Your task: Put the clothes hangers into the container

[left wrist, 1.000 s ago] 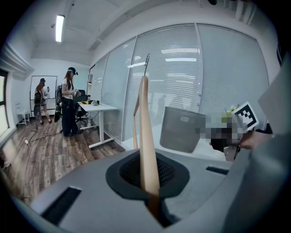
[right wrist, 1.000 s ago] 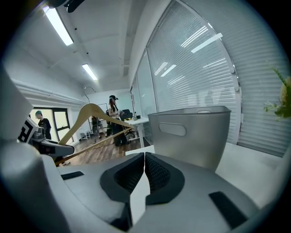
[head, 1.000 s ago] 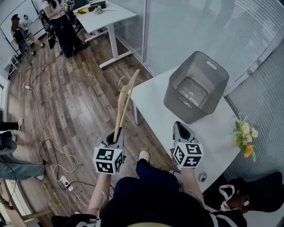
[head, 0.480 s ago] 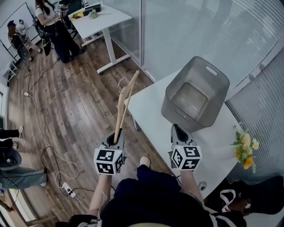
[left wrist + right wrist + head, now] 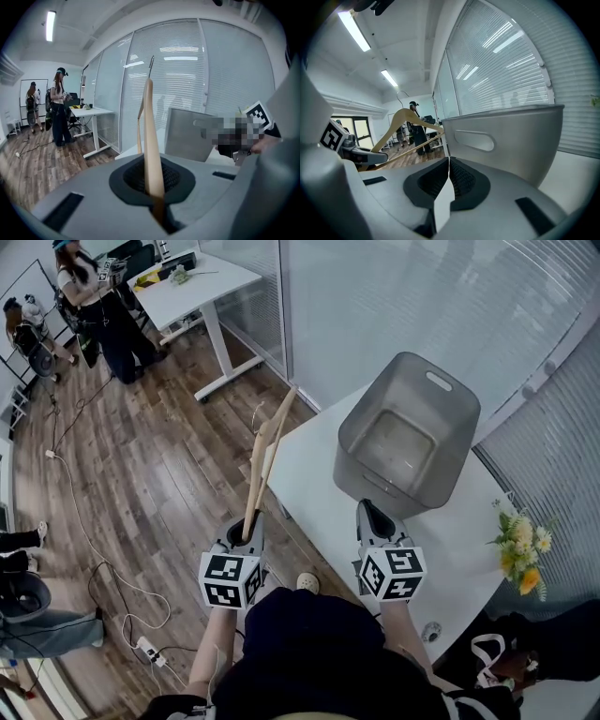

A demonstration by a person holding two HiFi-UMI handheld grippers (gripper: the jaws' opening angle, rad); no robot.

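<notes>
It was an office: glass partition walls (image 5: 375, 315) with blinds (image 5: 178, 70), white desks (image 5: 202, 287) on a wooden floor (image 5: 159, 456) strewn with cables (image 5: 82, 517), a whiteboard (image 5: 24, 91), and strip lights (image 5: 355, 29) overhead.

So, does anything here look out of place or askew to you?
Nothing stands out. The container stands upright on the table, and the left gripper holds the hanger by one end in its jaws.

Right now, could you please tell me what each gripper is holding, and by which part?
The left gripper is shut on the wooden hanger at one shoulder tip. The right gripper is shut and empty.
</notes>
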